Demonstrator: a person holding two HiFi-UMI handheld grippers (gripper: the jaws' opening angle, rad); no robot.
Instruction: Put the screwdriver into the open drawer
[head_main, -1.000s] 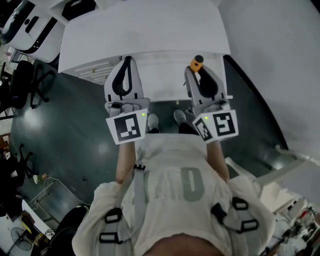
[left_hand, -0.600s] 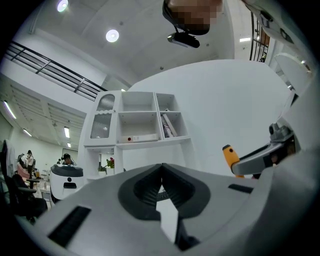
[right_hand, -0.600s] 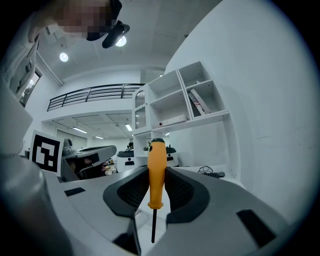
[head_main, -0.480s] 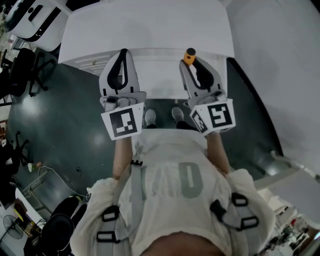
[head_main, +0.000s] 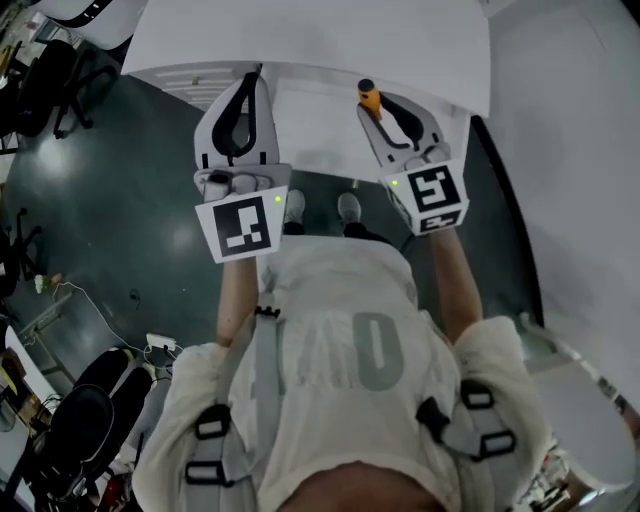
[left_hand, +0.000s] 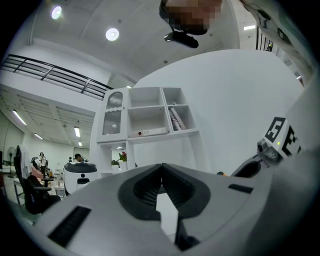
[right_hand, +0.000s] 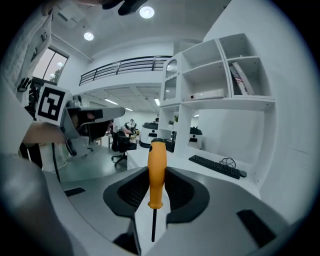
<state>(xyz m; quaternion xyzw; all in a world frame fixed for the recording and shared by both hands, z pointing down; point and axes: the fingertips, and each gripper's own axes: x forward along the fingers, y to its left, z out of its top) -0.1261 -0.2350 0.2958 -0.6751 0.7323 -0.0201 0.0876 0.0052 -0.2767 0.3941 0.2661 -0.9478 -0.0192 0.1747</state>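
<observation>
Grab looks done; drop-off not yet. The right claw (right_hand: 157, 172) is clamped on the orange plastic-handled screwdriver (right_hand: 157, 167). The handle stands upright betw. the two grey jaws, its rounded top poking out past the tips. Its thin dark metal shaft (right_hand: 153, 225) runs back toward the claw's body.

In the head view the right claw (head_main: 380, 112) hangs in the air w/ the screwdriver (head_main: 369, 97) showing only as an orange end ahead of its tips. Under and ahead of this claw lies a flat white panel (head_main: 320, 135) jutting out from beneath the white desk top (head_main: 300, 40). It's prob. the open drawer, tho its walls don't show clearly. So the tool is over that panel, gripped, not in it. Height above it: can't tell.

The left claw (left_hand: 161, 167) has its jaws together w/ nothing betw. them. In the head view the left claw (head_main: 252, 85) sits about level w/ the right claw, well apart on that claw's left, tips reaching the desk's front edge.

Left to do, as I read it: bring the right claw down toward the panel, part the jaws, let the tool lie inside.

Look of the tool: handle is slim, smooth, bright orange, w/ a small dark mark near the top and a slight flare at the base where the shaft starts. Shaft is thin and black; its tip is hidden down by the claw's body.

Far ahead of the right claw: a white open shelf unit (right_hand: 220, 85) and a black keyboard (right_hand: 215, 166) on a white counter.
</observation>
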